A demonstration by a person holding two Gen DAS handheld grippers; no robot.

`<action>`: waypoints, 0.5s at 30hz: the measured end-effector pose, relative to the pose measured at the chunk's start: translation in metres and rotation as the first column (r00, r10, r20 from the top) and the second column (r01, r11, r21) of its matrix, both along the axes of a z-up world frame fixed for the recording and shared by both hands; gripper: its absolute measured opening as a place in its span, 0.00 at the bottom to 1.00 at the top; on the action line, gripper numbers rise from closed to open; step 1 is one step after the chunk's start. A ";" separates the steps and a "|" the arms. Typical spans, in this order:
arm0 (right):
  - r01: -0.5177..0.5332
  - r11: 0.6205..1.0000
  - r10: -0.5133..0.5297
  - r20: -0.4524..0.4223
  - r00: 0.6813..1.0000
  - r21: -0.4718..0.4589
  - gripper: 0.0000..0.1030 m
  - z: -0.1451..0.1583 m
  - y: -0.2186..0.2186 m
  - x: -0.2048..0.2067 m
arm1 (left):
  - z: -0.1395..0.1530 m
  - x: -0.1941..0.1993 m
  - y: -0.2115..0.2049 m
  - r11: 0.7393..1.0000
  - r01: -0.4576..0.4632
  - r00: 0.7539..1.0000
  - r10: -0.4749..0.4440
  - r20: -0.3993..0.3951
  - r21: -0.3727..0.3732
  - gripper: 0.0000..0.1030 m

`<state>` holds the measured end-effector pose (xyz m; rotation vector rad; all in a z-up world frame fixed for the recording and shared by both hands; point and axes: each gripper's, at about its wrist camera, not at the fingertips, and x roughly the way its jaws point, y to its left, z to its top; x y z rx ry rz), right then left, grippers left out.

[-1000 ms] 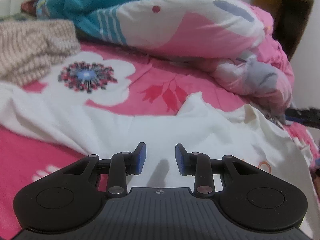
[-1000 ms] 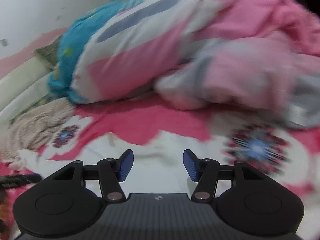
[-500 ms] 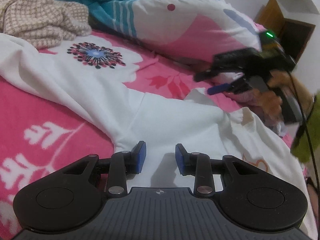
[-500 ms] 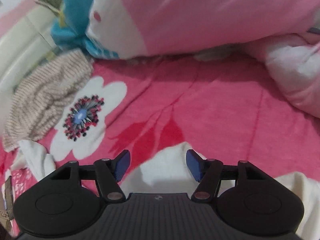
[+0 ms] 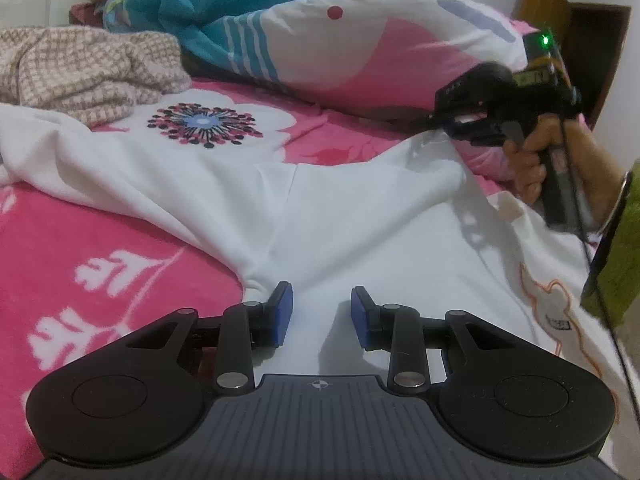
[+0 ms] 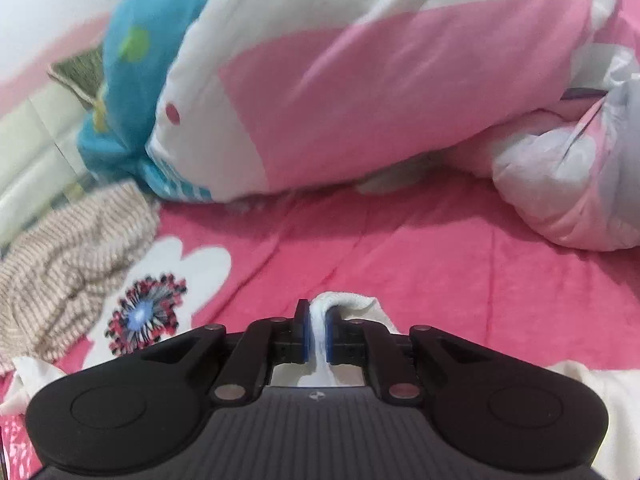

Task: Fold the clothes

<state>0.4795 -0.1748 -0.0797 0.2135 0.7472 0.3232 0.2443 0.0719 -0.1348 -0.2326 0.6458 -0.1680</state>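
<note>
A white garment (image 5: 360, 200) lies spread over the pink flowered bedspread (image 5: 100, 240). My left gripper (image 5: 322, 318) hovers low over its near part, open, with the cloth under the pads and nothing between them. Across the garment, my right gripper (image 5: 440, 122), held by a person's hand (image 5: 532, 160), grips the far corner. In the right wrist view the jaws of the right gripper (image 6: 316, 332) are closing, and a fold of the white fabric (image 6: 340, 300) is pinched between the blue pads.
A bulky pink, white and teal quilt (image 5: 360, 40) is heaped along the back of the bed. A beige knitted garment (image 5: 80, 72) lies at the back left. A green sleeve (image 5: 616, 260) and a cable hang at the right edge, with brown wooden furniture (image 5: 552, 8) behind.
My right gripper swept across the bed to the garment's far corner and closed from wide open onto the white fabric. The left gripper edged lower, still open.
</note>
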 end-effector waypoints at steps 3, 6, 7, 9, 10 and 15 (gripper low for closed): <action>0.031 0.999 -0.031 -0.003 1.000 -0.036 0.06 -0.031 0.002 0.008 | -0.001 -0.001 -0.001 1.000 -0.004 1.000 0.004 -0.001 0.010 0.31; 0.036 0.999 -0.035 -0.044 0.998 0.016 0.06 -0.055 -0.004 0.015 | -0.001 -0.001 0.000 1.000 -0.003 1.000 0.003 -0.001 0.003 0.31; 0.033 0.999 -0.031 -0.048 0.998 0.043 0.07 -0.058 -0.008 0.016 | -0.001 -0.001 0.001 1.000 -0.002 1.000 0.002 -0.001 -0.006 0.31; 0.042 0.991 -0.026 -0.124 0.992 0.129 0.12 -0.050 -0.023 0.019 | -0.001 -0.001 0.003 1.000 -0.002 1.000 0.002 -0.002 -0.024 0.31; 0.049 0.984 -0.021 -0.165 0.986 0.173 0.15 -0.044 -0.032 0.020 | -0.001 -0.001 0.004 0.999 -0.002 1.000 0.002 -0.003 -0.033 0.31; 0.169 0.937 -0.109 -0.205 0.973 0.306 0.49 -0.010 -0.073 0.004 | 0.000 -0.001 0.008 0.998 -0.014 1.000 0.014 -0.006 -0.067 0.32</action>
